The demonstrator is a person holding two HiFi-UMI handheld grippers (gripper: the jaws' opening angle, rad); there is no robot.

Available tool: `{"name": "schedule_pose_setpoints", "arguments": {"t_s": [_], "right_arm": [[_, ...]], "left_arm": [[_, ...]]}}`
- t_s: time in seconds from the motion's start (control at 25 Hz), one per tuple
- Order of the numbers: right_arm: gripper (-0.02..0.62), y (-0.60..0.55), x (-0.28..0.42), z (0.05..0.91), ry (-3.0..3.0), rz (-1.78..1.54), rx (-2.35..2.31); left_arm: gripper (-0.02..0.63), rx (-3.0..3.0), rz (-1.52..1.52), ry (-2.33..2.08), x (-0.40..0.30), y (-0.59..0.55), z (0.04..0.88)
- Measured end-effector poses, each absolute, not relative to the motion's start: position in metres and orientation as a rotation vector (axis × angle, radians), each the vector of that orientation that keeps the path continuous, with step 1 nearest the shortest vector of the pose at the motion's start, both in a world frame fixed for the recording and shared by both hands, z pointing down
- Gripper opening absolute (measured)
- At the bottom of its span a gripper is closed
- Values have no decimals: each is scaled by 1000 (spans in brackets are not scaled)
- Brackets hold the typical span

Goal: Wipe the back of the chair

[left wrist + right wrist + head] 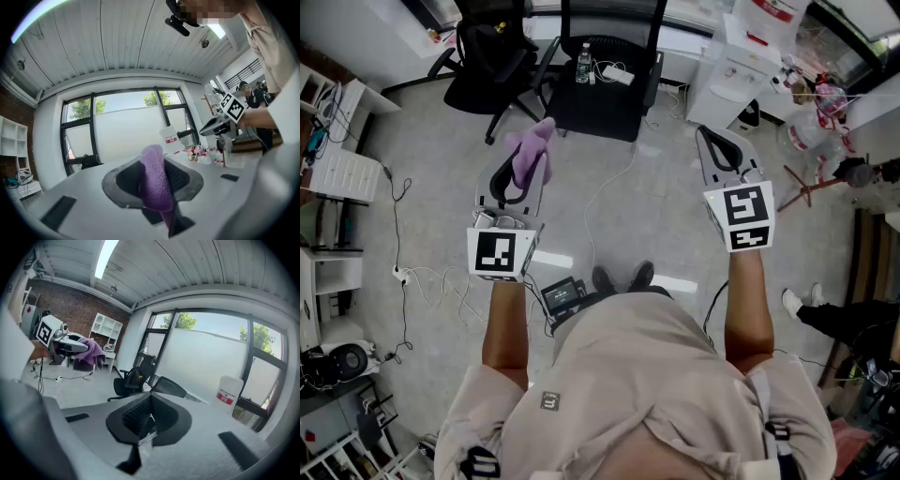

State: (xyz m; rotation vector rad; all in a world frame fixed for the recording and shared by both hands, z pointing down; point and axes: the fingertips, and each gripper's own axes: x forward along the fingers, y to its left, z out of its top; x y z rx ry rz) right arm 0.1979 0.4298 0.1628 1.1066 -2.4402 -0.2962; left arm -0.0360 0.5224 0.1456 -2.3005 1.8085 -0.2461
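Note:
A black office chair (602, 98) stands ahead of me, its mesh back (609, 19) on the far side. On its seat are a water bottle (584, 64) and a white power strip (617, 73). My left gripper (525, 167) is shut on a purple cloth (532, 150) that sticks up out of the jaws; in the left gripper view the cloth (154, 180) fills the gap of that gripper (155, 174). My right gripper (710, 139) is held level with it, short of the chair. In its own view the right gripper (149, 416) is shut with nothing between the jaws.
A second black chair (492, 56) stands left of the first. Cables (417, 277) and a socket lie on the floor at the left. A white shelf unit (342, 169) is at far left, a water dispenser (736, 66) at the right, and another person's legs (834, 314) at the right edge.

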Motion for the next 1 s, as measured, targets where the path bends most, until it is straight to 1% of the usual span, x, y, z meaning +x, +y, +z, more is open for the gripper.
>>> {"name": "schedule_pose_setpoints", "arguments": {"t_s": [0.4, 1.0], "right_arm": [[-8, 428, 191, 168, -2430, -289, 1123], [-5, 413, 169, 164, -2454, -237, 1213]], "left_arm": [[112, -2319, -245, 1799, -44, 516, 151], [112, -2353, -238, 1744, -78, 502, 152]]}}
